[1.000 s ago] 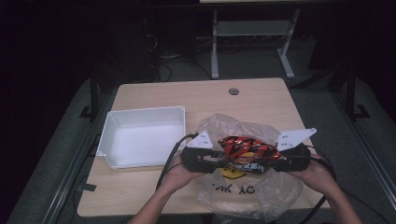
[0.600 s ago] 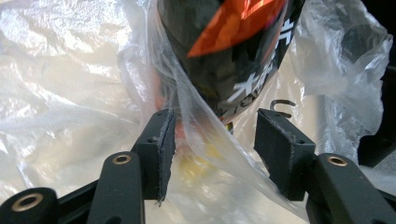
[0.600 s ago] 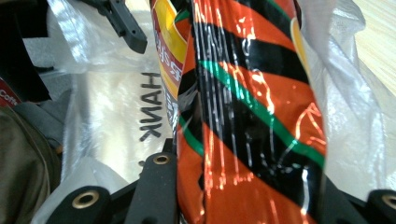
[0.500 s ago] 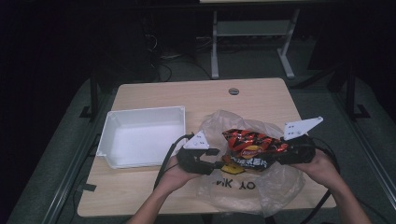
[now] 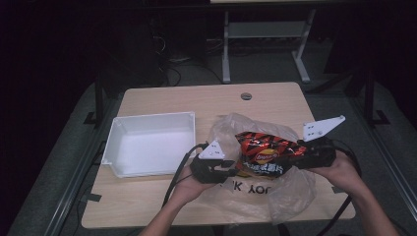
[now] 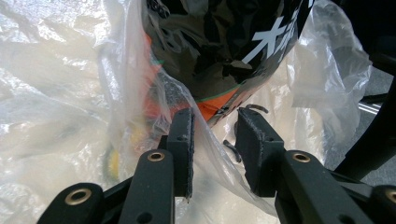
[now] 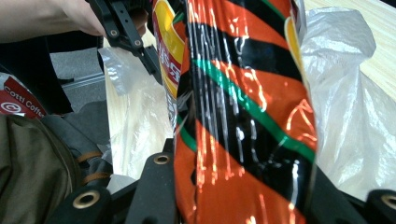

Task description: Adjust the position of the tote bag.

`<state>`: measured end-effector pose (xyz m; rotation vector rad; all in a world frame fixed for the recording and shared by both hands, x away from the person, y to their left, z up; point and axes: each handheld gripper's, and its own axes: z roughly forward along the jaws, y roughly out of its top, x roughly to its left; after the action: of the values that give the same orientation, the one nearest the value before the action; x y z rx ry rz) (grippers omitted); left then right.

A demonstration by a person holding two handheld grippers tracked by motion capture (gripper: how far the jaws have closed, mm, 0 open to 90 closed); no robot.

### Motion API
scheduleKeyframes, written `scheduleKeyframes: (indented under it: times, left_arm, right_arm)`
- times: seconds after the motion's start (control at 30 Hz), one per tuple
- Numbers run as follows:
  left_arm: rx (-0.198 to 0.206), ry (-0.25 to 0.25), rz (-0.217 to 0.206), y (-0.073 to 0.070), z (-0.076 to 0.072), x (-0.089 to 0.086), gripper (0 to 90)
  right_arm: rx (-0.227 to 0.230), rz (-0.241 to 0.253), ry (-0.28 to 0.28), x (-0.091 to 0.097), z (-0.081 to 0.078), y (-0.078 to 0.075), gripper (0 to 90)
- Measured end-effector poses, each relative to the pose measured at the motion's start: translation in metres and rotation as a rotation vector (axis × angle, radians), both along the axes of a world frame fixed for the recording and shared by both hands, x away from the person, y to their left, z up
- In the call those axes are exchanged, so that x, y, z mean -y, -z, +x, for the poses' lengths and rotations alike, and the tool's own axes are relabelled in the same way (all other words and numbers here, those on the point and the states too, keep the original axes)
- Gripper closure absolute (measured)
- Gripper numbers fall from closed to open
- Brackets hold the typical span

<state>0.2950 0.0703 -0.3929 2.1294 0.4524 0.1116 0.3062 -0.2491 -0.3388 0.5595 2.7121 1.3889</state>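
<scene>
A red, black and orange chip bag (image 5: 263, 147) hangs between my two grippers over a crumpled clear plastic bag (image 5: 290, 191) on the table. My right gripper (image 5: 297, 158) is shut on the chip bag's right end; in the right gripper view the chip bag (image 7: 243, 107) stands between the jaws. My left gripper (image 5: 223, 169) sits at the chip bag's left end. Its jaws have just been closing. In the left gripper view the plastic bag's film (image 6: 56, 93) and a corner of the chip bag (image 6: 219, 42) lie between the pads (image 6: 254, 149), with a gap still showing.
A white tray (image 5: 147, 123) sits on the left half of the wooden table (image 5: 196, 98). A round grommet (image 5: 246, 96) lies near the far edge. Cables trail off the near edge. A brown backpack (image 7: 37, 158) lies below the table.
My right gripper has risen and moved right with the chip bag, drawing it further out of the plastic bag. My left hand has stayed where it was.
</scene>
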Motion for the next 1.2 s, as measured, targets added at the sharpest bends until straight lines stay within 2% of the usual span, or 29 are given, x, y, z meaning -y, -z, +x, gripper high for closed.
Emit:
scheduleKeyframes:
  times: [0.37,0.6,0.9,1.0,1.2]
  left_arm:
    - [-0.006,-0.016,-0.024,0.012,-0.004,0.010,70.2]
    - [-0.002,-0.011,-0.020,0.016,-0.003,0.018,70.3]
    - [0.019,-0.017,0.012,0.014,0.003,0.019,69.0]
    - [0.018,-0.017,-0.001,0.013,0.004,0.017,67.7]
    - [0.028,-0.021,0.005,0.009,0.003,0.013,64.2]
  right_arm:
    - [-0.017,0.034,-0.012,0.010,0.007,-0.020,69.8]
    - [-0.028,0.044,-0.005,0.018,0.011,-0.034,69.8]
    - [-0.033,0.063,-0.020,0.023,0.012,-0.040,69.8]
    - [-0.031,0.062,-0.020,0.023,0.013,-0.042,69.8]
    - [-0.032,0.054,-0.027,0.022,0.015,-0.047,69.9]
